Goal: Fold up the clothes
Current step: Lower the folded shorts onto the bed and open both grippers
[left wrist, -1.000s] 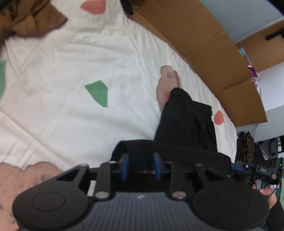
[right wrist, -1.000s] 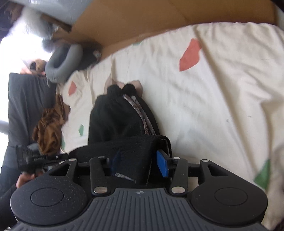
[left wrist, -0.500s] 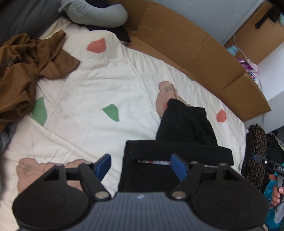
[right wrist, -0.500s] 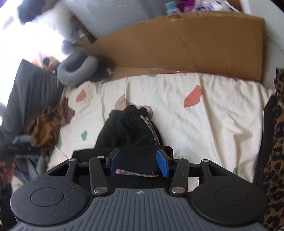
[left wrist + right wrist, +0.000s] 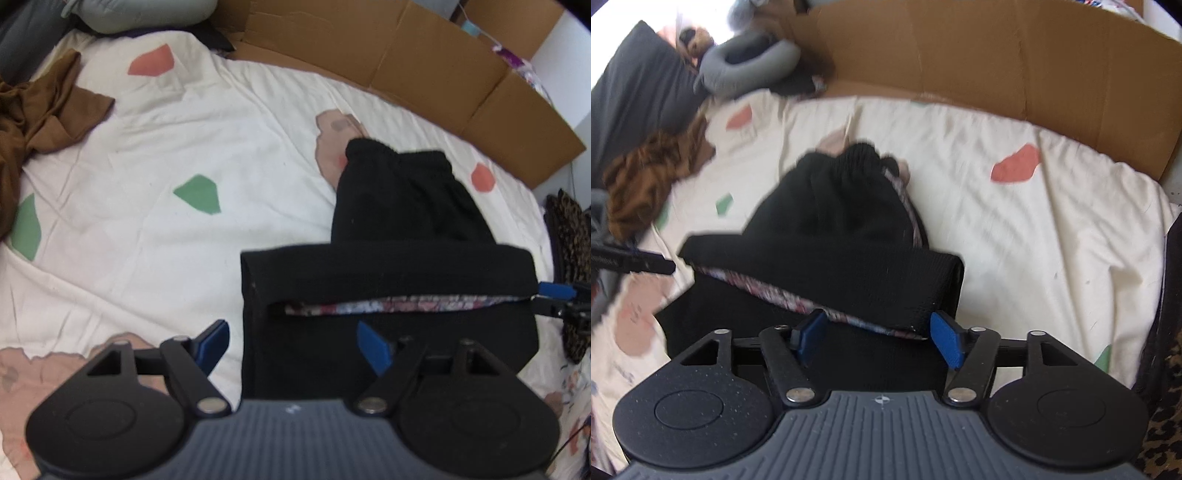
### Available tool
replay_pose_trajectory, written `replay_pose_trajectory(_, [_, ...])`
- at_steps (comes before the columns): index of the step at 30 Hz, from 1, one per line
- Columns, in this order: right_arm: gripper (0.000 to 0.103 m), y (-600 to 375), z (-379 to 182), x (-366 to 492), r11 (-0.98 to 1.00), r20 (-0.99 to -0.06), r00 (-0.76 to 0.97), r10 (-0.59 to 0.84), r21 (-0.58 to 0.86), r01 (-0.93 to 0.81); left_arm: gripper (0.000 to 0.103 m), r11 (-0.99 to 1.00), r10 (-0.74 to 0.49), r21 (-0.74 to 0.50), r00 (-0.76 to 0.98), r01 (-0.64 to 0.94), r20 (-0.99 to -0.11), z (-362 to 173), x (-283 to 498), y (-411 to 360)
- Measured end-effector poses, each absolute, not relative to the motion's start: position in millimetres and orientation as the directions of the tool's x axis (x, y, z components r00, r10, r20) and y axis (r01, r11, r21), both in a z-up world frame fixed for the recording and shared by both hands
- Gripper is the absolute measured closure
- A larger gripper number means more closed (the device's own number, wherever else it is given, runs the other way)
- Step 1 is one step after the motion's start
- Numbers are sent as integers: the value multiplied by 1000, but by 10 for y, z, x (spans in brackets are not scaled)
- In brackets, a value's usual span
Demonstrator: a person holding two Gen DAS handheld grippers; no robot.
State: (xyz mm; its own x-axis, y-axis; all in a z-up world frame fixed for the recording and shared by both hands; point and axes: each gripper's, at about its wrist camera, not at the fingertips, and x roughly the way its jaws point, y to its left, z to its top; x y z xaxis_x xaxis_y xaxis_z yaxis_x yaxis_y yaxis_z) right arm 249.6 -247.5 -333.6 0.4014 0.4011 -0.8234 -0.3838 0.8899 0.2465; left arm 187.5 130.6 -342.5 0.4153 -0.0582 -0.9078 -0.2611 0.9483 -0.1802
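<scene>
A black garment (image 5: 388, 280) with a floral lining strip lies on the white patterned bedsheet (image 5: 147, 258), its near part folded over itself. My left gripper (image 5: 293, 345) hovers over the garment's left near corner. Its jaws are opening, and the blue pads (image 5: 214, 343) stand wide and press on nothing. In the right wrist view the same garment (image 5: 831, 266) shows its folded edge. My right gripper (image 5: 879, 336) is at the right near corner, jaws opening, with the cloth edge lying loose between the pads. The right gripper's tip (image 5: 554, 291) shows at the garment's right edge.
A crumpled brown garment (image 5: 37, 122) lies at the far left of the bed. Cardboard panels (image 5: 424, 62) line the far side. A grey neck pillow (image 5: 750, 62) and a dark pillow (image 5: 635, 92) sit at the head. Leopard-print fabric (image 5: 569, 236) lies off the right edge.
Both grippers were shut on the black garment's edge a second ago. They have let it go, spread their jaws and drawn back, and the fold now rests on the garment.
</scene>
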Motion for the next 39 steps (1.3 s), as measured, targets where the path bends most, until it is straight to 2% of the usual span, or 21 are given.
replay_pose_trajectory(6, [18,-2322,-3558,2455,897,-847,398,353,186,-400,24,968,-38,-136,412,-211,-910,-3642,1891,1256])
replay_pose_trajectory(15, [18,-2322,-3822,2428,918,-870,398,292,137,-373,22,970,21,-87,436,-225,-900,-3932,1994,1287])
replay_pose_trajectory(20, [18,-2347,-3905,2432,924,-868,407,285,135,-359,20,942,54,-100,439,-321,-897,-3943,1966,1278])
replay_pose_trajectory(29, [18,-2267,-3884,2612,919,-852,439,286,114,-379,17,959,92,-51,471,-280,-877,-3941,2052,1247])
replay_pose_trajectory(39, [18,-2095,-3801,2909,900,-833,469,293,74,-429,19,956,79,-80,513,-281,-855,-3877,2422,1323])
